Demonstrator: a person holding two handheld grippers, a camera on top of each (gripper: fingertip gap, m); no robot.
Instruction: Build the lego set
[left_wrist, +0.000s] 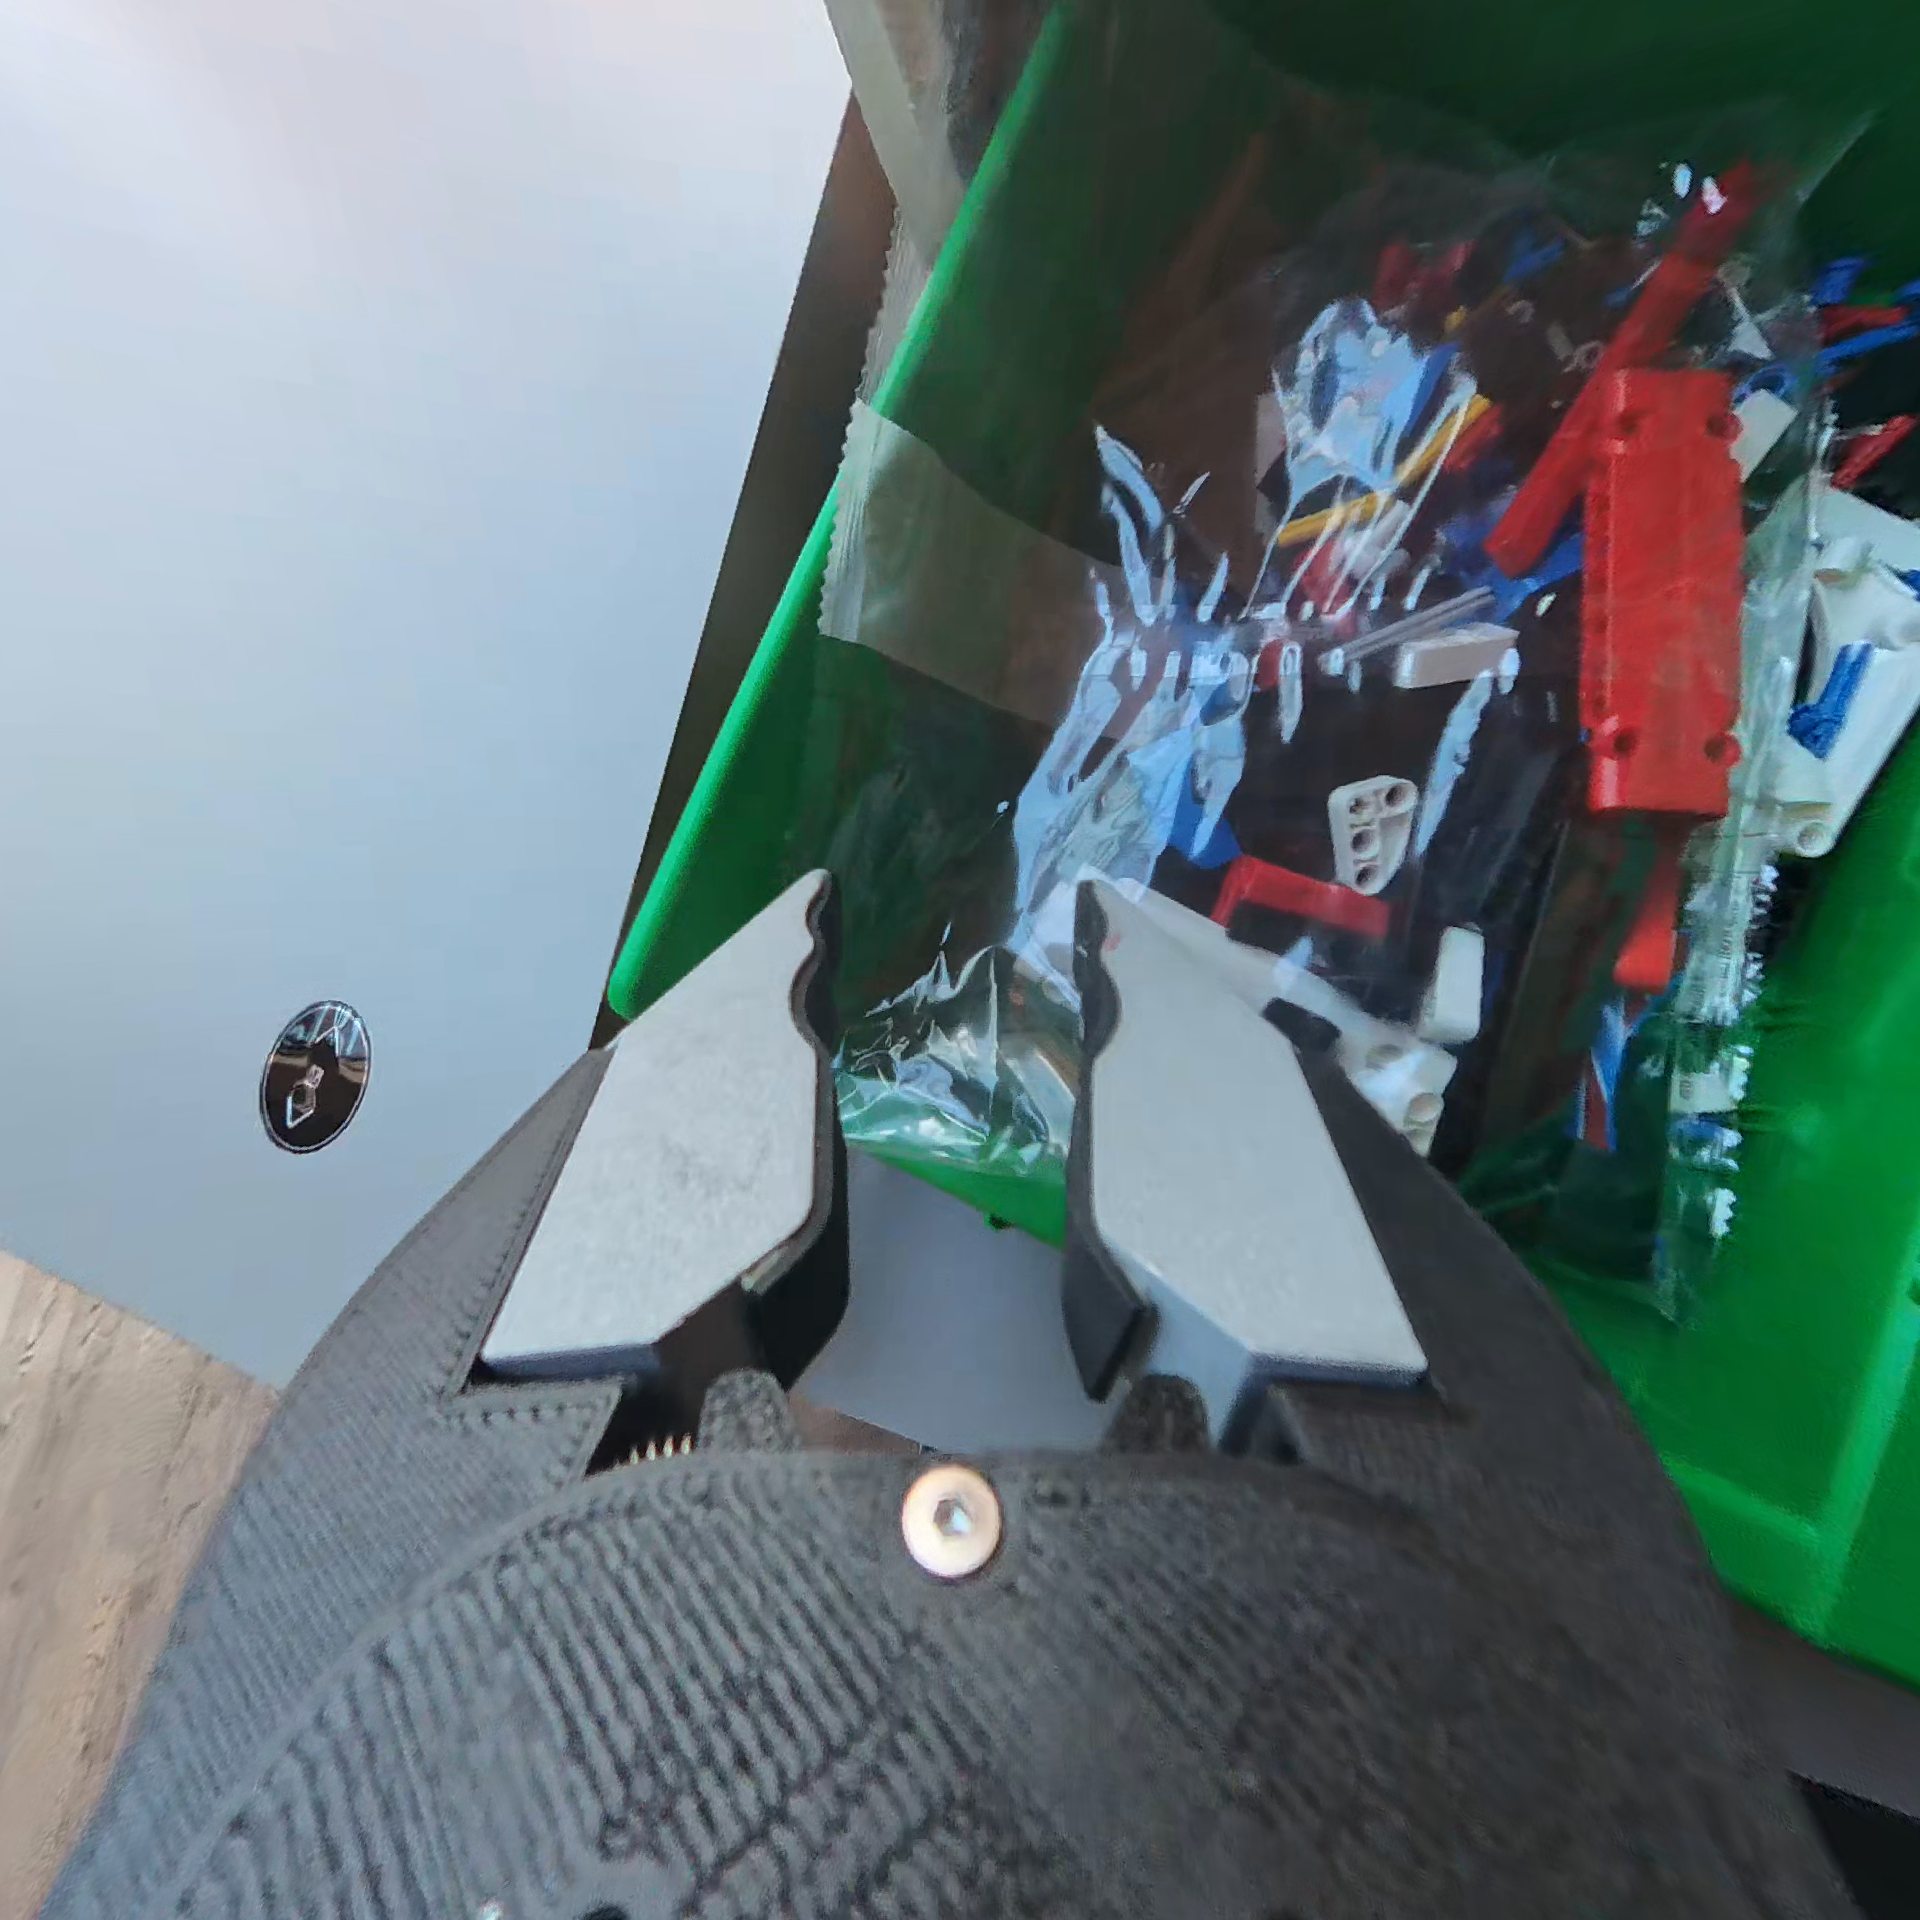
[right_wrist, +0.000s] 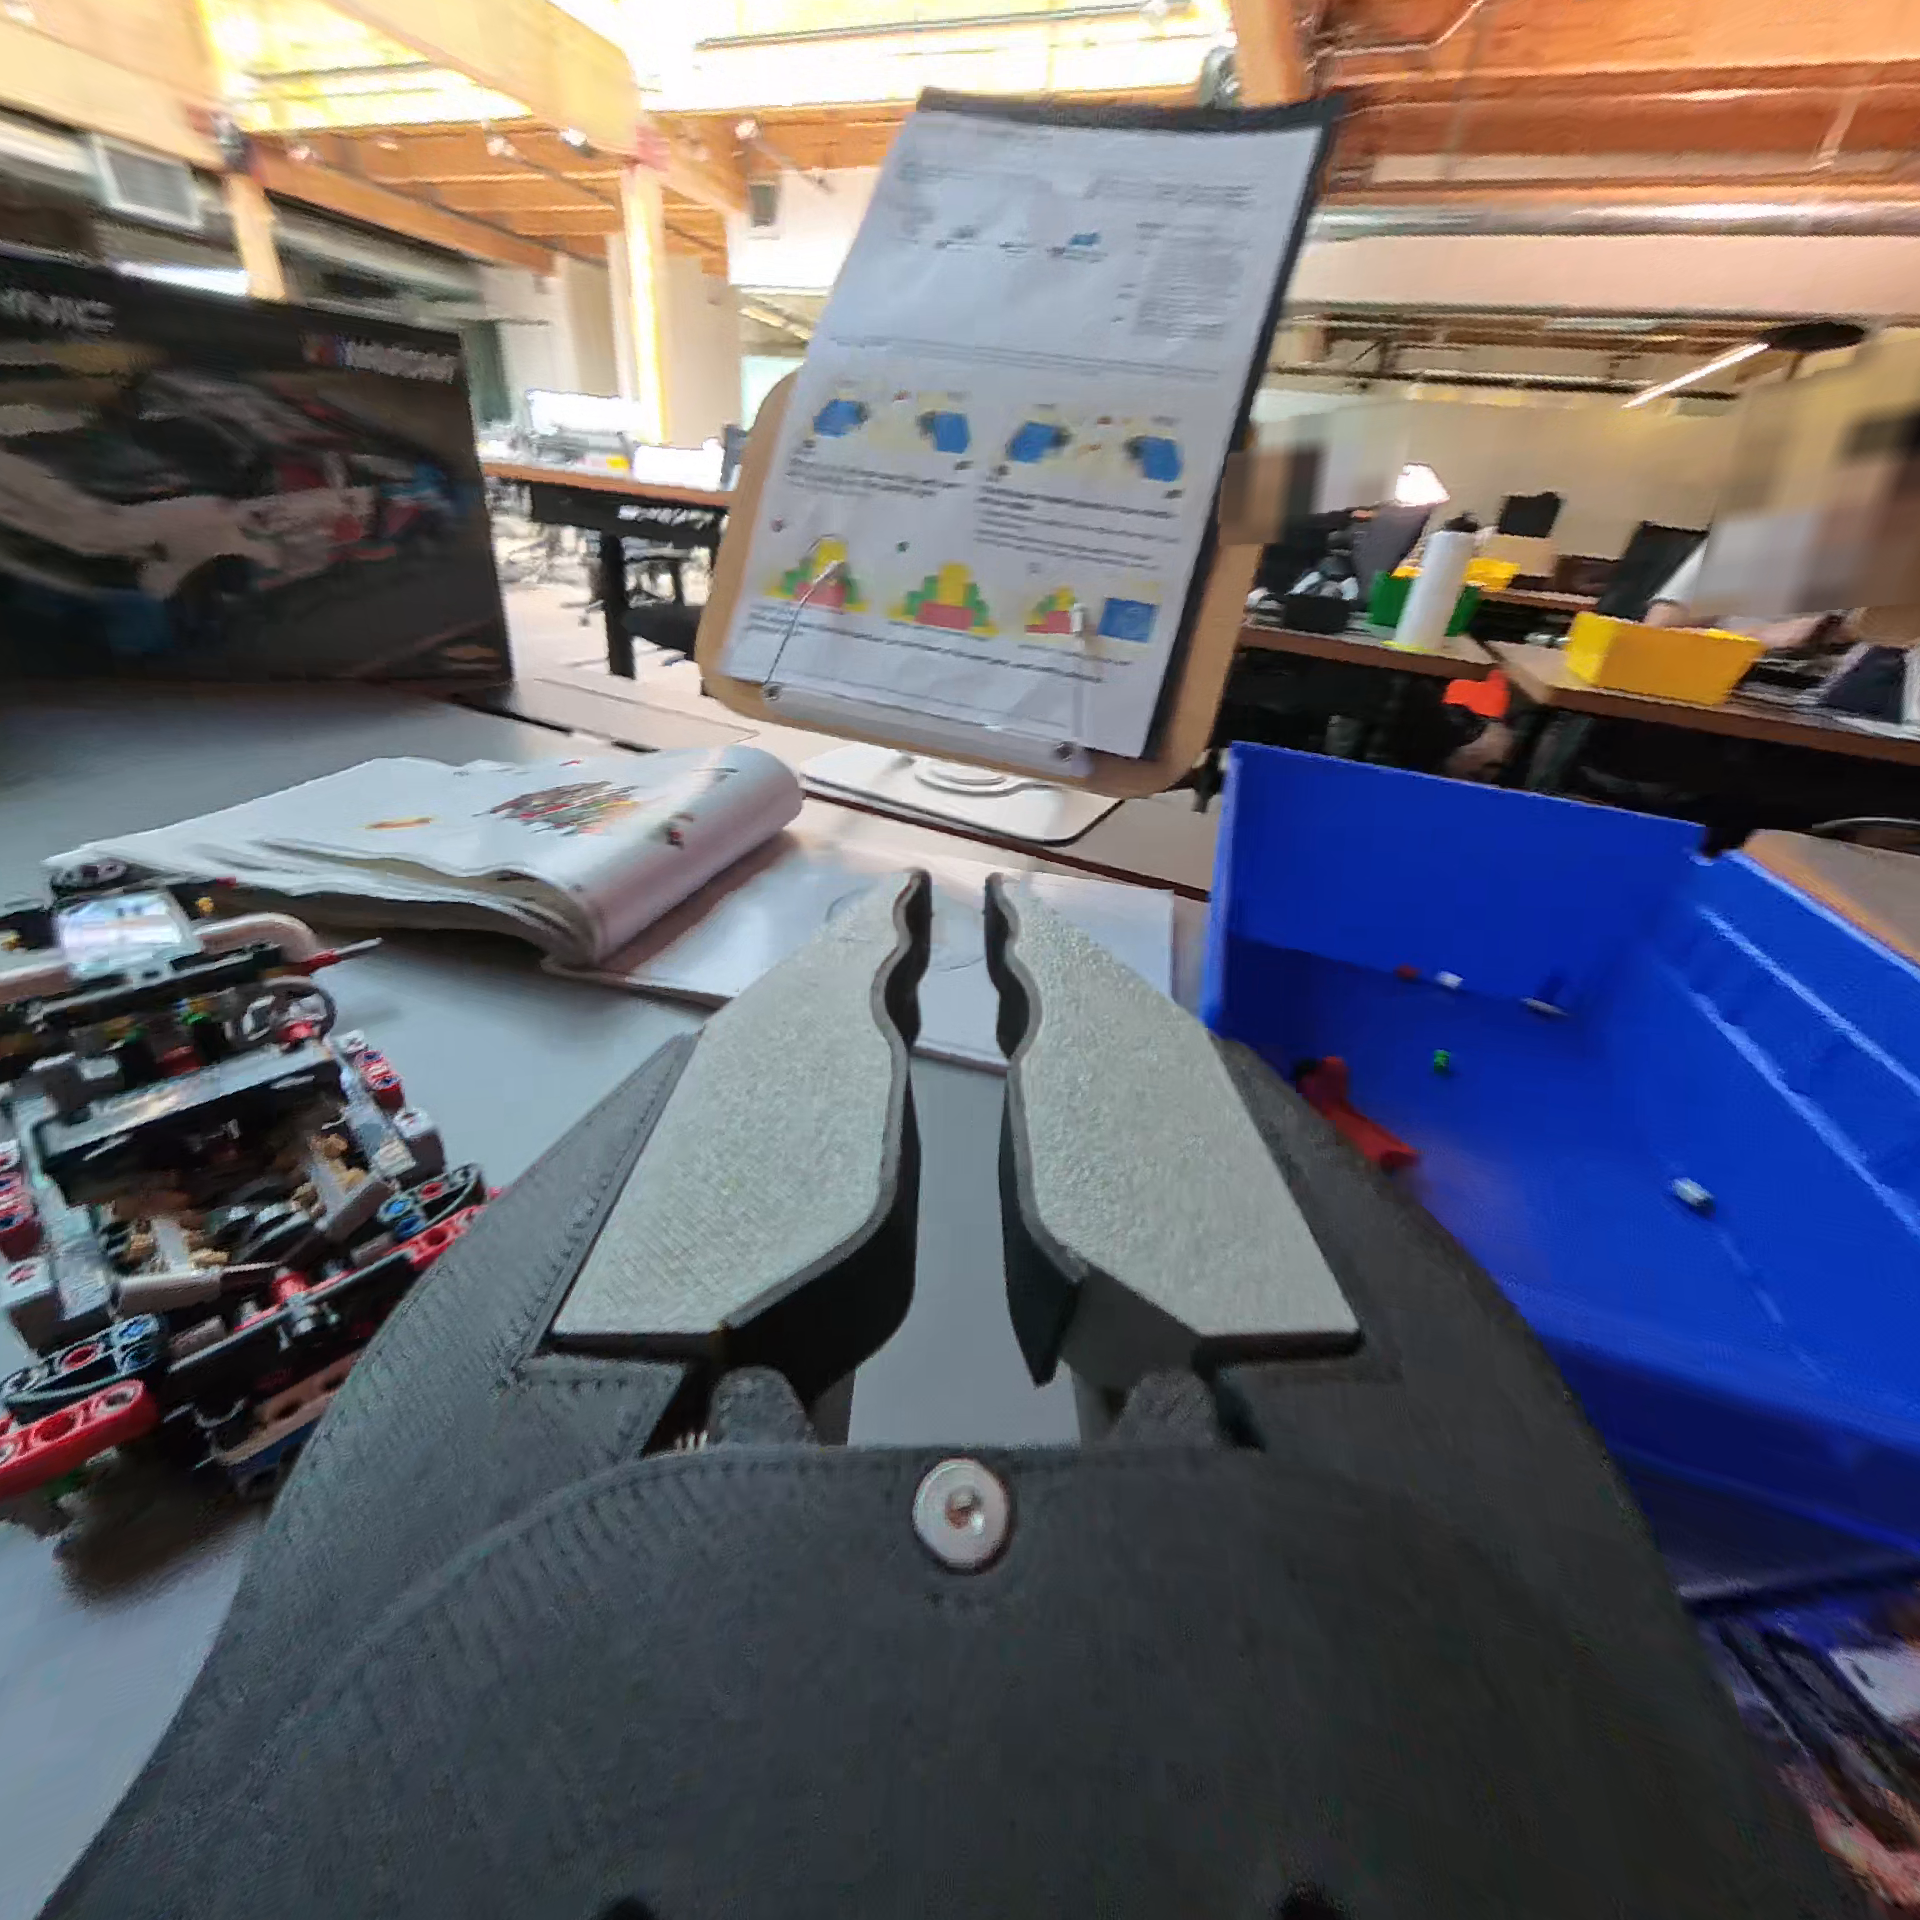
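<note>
In the left wrist view my left gripper (left_wrist: 956, 914) is open at the rim of a green bin (left_wrist: 727, 748). A clear plastic bag (left_wrist: 1195, 675) full of red, blue and white building pieces lies in the bin. The bag's crumpled corner (left_wrist: 956, 1060) sits between my fingers, and I see no pad pressing on it. A large red piece (left_wrist: 1662, 582) shows through the bag. In the right wrist view my right gripper (right_wrist: 956, 904) hovers above the table with a narrow gap between its fingertips and nothing in it. A blue bin (right_wrist: 1455, 883) with a few small pieces stands to its right.
A partly built model car chassis (right_wrist: 187, 1164) stands at the left. An open instruction book (right_wrist: 468, 831) lies behind it. A printed sheet on a stand (right_wrist: 1039, 416) and a dark box (right_wrist: 229, 488) stand farther back. A round black disc (left_wrist: 314, 1075) lies on the grey table. The gap from one gripper's tips to the other's is roughly 85 cm. The large red piece (left_wrist: 1662, 582) lies around 12 cm away from my left fingertips.
</note>
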